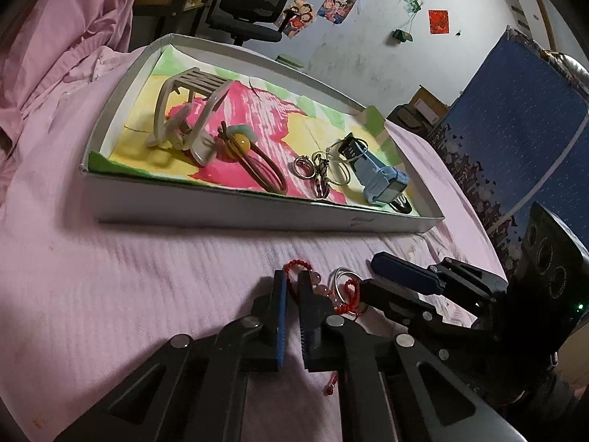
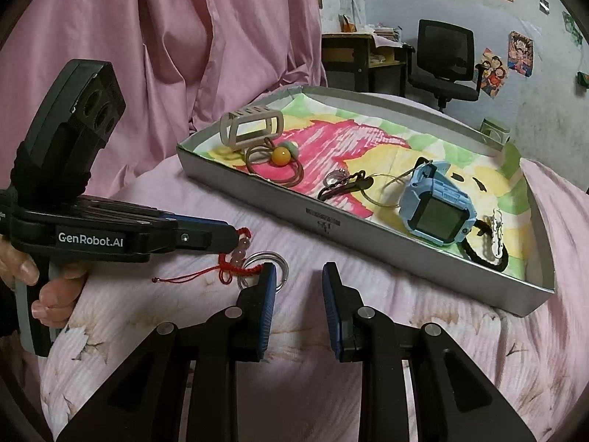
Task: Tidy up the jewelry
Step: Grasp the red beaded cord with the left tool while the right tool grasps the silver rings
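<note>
A red cord bracelet with pink beads (image 1: 294, 269) (image 2: 239, 250) lies on the pink bedspread in front of the white tray (image 1: 257, 210) (image 2: 368, 235). My left gripper (image 1: 291, 280) (image 2: 235, 237) is shut on the bracelet near its beads. Silver rings (image 1: 344, 283) (image 2: 267, 263) lie beside the bracelet. My right gripper (image 2: 299, 276) (image 1: 368, 272) is open, its left finger touching the rings. The tray holds a blue watch (image 2: 436, 206), a hair tie with an orange bead (image 2: 280, 156), a beige clip (image 2: 250, 129) and key rings (image 2: 344, 182).
The pink bedspread (image 1: 129, 276) covers the bed. A rumpled pink sheet (image 2: 165, 55) rises behind the tray. A black office chair (image 1: 254, 3) and a desk (image 2: 353, 59) stand by the wall. A blue panel (image 1: 515, 140) stands at the right.
</note>
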Demonstrator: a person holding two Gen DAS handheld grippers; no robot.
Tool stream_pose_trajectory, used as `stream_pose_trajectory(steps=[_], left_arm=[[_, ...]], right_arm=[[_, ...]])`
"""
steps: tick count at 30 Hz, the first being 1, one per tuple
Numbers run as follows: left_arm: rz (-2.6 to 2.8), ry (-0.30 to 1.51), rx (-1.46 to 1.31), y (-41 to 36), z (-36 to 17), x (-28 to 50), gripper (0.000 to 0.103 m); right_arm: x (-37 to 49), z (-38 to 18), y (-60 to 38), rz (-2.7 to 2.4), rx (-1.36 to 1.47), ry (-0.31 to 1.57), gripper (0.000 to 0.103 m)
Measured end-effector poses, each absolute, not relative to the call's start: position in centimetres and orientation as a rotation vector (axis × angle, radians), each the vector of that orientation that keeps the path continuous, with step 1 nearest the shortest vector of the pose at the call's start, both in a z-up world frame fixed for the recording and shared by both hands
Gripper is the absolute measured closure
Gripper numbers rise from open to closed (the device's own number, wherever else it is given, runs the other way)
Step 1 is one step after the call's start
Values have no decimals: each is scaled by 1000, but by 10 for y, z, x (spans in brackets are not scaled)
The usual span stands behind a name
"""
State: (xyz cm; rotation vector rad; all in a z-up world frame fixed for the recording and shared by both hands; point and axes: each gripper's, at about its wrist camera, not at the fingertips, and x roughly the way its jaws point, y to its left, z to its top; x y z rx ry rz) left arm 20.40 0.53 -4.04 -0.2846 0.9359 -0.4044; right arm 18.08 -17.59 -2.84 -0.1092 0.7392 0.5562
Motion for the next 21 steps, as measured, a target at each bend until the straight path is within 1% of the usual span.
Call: stream_pose_trajectory(steps=[15, 21], left_arm=[[-366, 882, -327, 14, -46, 200, 100], [-362, 878, -317, 12, -46, 201, 100]], right_arm=[[189, -35, -165, 583, -136, 797, 80], [197, -38, -161, 597, -131, 835, 87]])
